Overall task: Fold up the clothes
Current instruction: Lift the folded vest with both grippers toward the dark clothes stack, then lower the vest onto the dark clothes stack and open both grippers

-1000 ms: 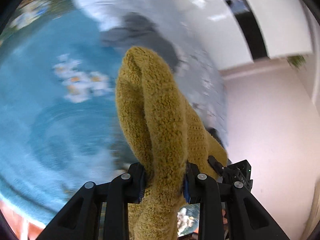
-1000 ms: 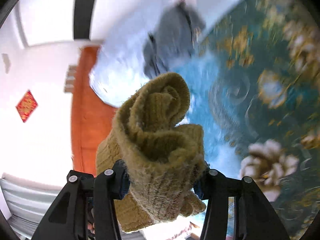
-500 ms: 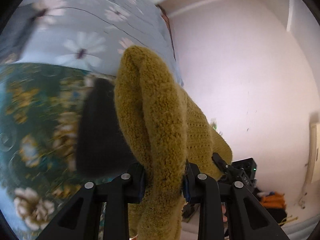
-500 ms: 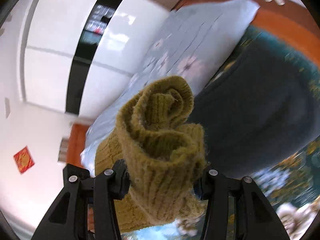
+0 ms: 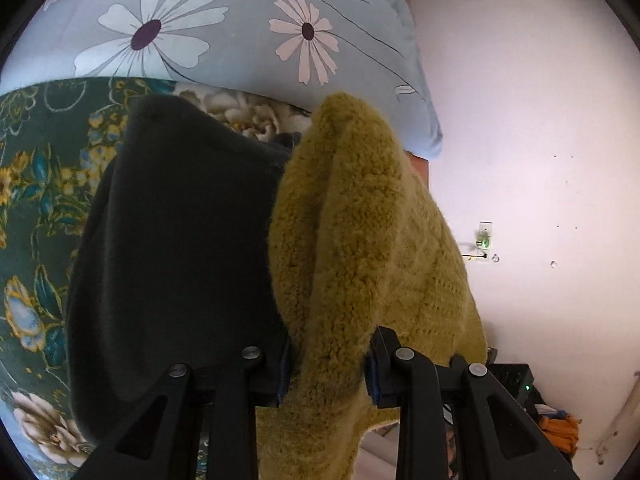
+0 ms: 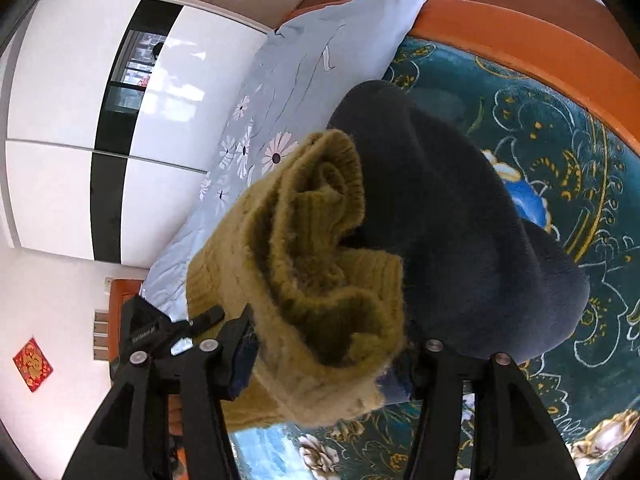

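The left gripper [image 5: 326, 364] is clamped on a fold of the fuzzy mustard-yellow knitted sweater [image 5: 352, 248]: the wool fills the gap between its two black fingers and rises toward 12 o'clock as a thick doubled ridge, with more knit spilling down past the fingers at 6 o'clock. In the right wrist view the right gripper [image 6: 324, 354] has a bunched, ribbed roll of the same sweater [image 6: 316, 256] between its fingers, bulging up toward 11 o'clock; these jaws are opening, though the wool still fills the gap and touches both blue-padded fingers. A folded dark charcoal garment [image 5: 172, 248] lies on the bed just beside the sweater, at 9 o'clock of the left jaws and at 2 o'clock of the right jaws [image 6: 452, 216]. Beneath it spreads a teal floral blanket [image 6: 560, 128]. A pale blue daisy-print pillow [image 5: 224, 24] sits at 12 o'clock in the left view.
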A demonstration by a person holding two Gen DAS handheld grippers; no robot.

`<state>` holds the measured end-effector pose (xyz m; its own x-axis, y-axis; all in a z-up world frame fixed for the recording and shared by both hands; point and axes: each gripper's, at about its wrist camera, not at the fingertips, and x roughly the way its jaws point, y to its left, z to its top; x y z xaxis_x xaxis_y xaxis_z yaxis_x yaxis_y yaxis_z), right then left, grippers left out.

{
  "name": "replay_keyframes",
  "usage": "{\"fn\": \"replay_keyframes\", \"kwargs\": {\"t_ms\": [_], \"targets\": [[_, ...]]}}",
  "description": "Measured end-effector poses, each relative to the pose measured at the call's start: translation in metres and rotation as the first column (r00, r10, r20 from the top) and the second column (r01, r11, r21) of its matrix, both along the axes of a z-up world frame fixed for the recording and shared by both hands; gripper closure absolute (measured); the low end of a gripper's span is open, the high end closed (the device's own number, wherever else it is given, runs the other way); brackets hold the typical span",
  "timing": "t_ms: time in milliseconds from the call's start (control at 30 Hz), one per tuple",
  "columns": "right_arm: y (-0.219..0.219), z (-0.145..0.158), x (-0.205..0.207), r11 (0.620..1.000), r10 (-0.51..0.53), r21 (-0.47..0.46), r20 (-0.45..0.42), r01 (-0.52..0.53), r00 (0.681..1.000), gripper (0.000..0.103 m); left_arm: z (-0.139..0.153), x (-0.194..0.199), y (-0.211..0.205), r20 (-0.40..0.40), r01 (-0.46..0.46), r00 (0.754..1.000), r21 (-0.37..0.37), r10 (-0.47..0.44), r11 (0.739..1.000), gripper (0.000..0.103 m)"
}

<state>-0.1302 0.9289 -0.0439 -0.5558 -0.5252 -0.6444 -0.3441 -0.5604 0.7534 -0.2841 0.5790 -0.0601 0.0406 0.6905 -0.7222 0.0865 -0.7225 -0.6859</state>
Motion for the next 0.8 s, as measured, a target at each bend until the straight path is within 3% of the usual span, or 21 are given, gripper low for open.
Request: {"fn": "replay_keyframes", "kwargs": {"t_ms": [133, 233, 367, 433, 500, 567, 633, 733, 800], "targets": [[0.007, 0.011, 0.010, 0.999, -0.031, 0.027, -0.036, 0.032, 0.999, 0.040, 0.006, -0.011, 0.000, 0.033, -0.006, 0.999, -0.039, 0.007, 0.999, 0.065], [0.016, 0.024, 0.016, 0.994, -0.033, 0.101, -0.032, 0.036, 0.999, 0.040, 0.018, -0.015, -0.010, 0.044, -0.037, 0.998, -0.088, 0.041, 0.995, 0.050], [0.014, 0.057, 0.010, 0.972, 0.018, 0.235, -0.063, -0.003, 0.998, 0.040, 0.063, -0.012, -0.019, -0.119, -0.044, 0.993, -0.192, 0.021, 0.980, 0.047], [0.004, 0.074, 0.005, 0.956, 0.065, 0.292, -0.093, -0.036, 0.993, 0.040, 0.091, 0.002, -0.010, -0.223, -0.012, 0.974, -0.213, -0.037, 0.977, 0.043], [-0.018, 0.085, -0.005, 0.948, 0.140, 0.305, -0.127, -0.096, 0.982, 0.040, 0.100, 0.023, 0.013, -0.275, 0.071, 0.952, -0.228, -0.134, 0.971, 0.042], [-0.039, 0.092, -0.015, 0.940, 0.214, 0.302, -0.154, -0.160, 0.965, 0.040, 0.097, 0.041, 0.038, -0.281, 0.168, 0.930, -0.254, -0.239, 0.953, 0.042], [-0.054, 0.080, -0.021, 0.935, 0.269, 0.276, -0.140, -0.223, 0.953, 0.040, 0.083, 0.054, 0.056, -0.268, 0.224, 0.915, -0.280, -0.301, 0.933, 0.042], [-0.050, 0.056, -0.024, 0.925, 0.246, 0.314, -0.070, -0.212, 0.967, 0.040, 0.052, 0.060, 0.062, -0.230, 0.227, 0.925, -0.308, -0.303, 0.924, 0.042], [-0.042, 0.045, -0.028, 0.928, 0.230, 0.312, -0.056, -0.202, 0.972, 0.040, 0.037, 0.057, 0.061, -0.215, 0.201, 0.940, -0.275, -0.264, 0.940, 0.042]]}}
